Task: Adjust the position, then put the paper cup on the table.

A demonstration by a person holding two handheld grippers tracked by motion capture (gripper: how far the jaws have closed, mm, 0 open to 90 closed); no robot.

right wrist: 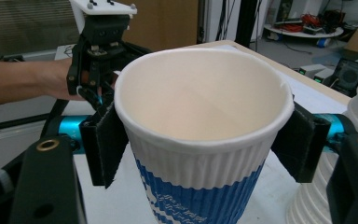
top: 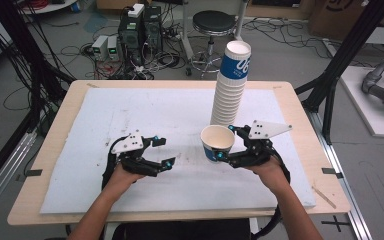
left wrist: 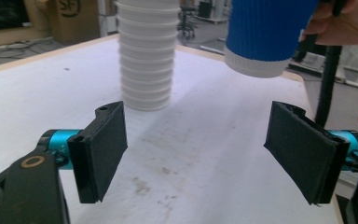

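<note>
Cup (right wrist: 200,140) sat clamped in right gripper (top: 230,142) near stack (top: 231,85) by table's far edge; left gripper (top: 161,151) gaped empty. Advice: keep cup upright, squeeze lightly.

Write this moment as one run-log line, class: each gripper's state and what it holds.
left gripper: open, empty | right gripper: shut on paper cup, upright, lifted off the table | cup stack: standing behind it

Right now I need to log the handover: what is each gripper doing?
Left gripper: open, nothing between its jaws.
Right gripper: shut on the blue-and-white ribbed paper cup, held upright.
</note>
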